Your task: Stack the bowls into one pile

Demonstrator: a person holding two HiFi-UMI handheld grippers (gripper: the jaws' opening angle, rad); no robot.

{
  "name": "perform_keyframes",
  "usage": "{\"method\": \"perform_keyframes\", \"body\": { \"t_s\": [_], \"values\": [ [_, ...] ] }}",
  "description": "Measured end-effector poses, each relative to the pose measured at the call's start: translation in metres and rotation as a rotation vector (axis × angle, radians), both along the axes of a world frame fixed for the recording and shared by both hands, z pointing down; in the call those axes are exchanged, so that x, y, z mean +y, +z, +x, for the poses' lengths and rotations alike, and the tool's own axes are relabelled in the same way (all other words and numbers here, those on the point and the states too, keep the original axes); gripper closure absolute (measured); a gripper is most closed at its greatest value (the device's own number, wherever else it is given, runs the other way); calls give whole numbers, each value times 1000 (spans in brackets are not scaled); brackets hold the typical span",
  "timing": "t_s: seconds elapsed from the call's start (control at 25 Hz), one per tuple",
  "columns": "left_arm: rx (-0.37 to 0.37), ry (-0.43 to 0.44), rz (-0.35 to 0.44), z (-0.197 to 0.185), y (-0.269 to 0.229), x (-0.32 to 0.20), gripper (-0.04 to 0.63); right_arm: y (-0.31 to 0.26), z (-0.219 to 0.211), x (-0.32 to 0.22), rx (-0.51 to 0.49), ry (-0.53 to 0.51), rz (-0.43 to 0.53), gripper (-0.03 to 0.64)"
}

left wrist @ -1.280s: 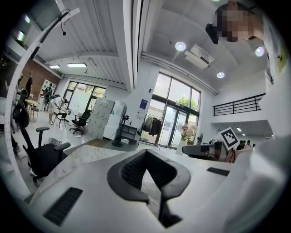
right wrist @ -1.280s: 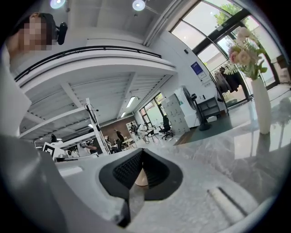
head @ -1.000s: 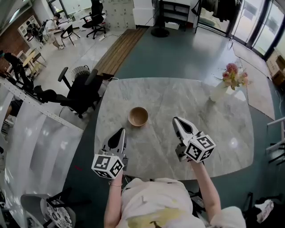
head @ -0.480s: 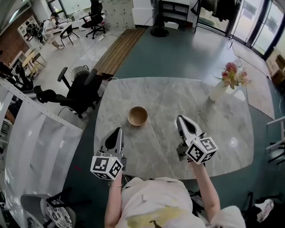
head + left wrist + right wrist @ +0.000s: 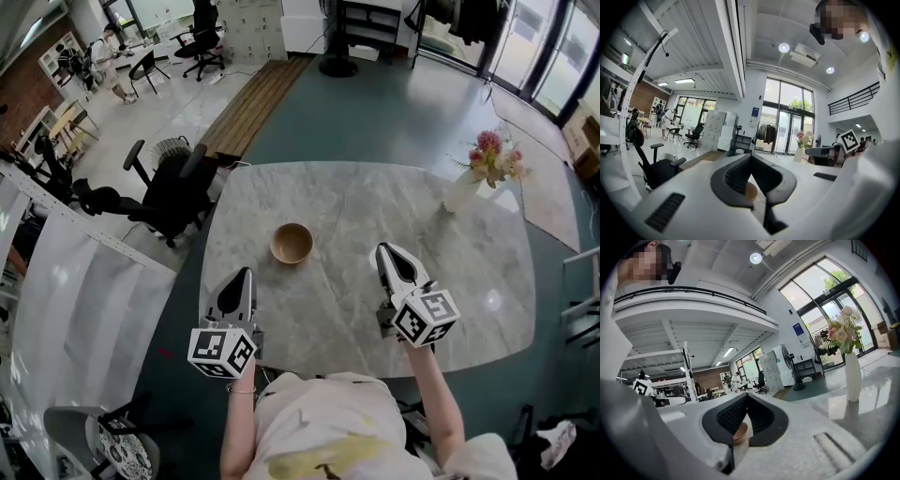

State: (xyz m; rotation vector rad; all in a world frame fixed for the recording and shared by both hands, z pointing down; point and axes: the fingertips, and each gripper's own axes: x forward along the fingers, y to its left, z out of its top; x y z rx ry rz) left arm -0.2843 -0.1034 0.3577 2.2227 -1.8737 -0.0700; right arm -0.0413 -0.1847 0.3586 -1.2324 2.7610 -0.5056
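We see only one wooden bowl (image 5: 292,244) on the table (image 5: 356,206). It sits ahead of the left gripper (image 5: 245,275) and a little to that gripper's right, and ahead of the right gripper (image 5: 383,250) and off to its left, apart from both. No other bowl shows anywhere on the table. We judge that the pile is either already made or that this is a single bowl, because from above we cannot tell whether more bowls are nested inside it. No loose bowl is left for us to gather.

Both grippers hover low over the near part of the table. Their jaws are pressed together and hold nothing. In each gripper view, a sliver of the bowl shows past the closed tips.

The bowl is round and shallow. It is made of light tan wood with a smooth, matte inside and a thin rim.

The table is a broad slab with rounded corners. It is pale grey with darker marble-like veins and glossy enough to mirror the ceiling lights.

Beyond the right gripper and to its right stands a slim white vase (image 5: 461,195) of pink and cream flowers (image 5: 492,159).

The grippers are white hard plastic with black ribbed pads. Each carries a cube with black-and-white square markers.
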Motion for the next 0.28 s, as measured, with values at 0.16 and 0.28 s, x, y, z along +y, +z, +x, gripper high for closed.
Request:
{"method": "perform_keyframes", "body": {
  "t_s": [0.16,0.28],
  "values": [
    [-4,-12,-9,-2,1,2,595,2,2,1,20,6,-1,611],
    [-4,-18,-8,-3,0,4,595,4,5,2,34,8,-1,611]
  ]
}}
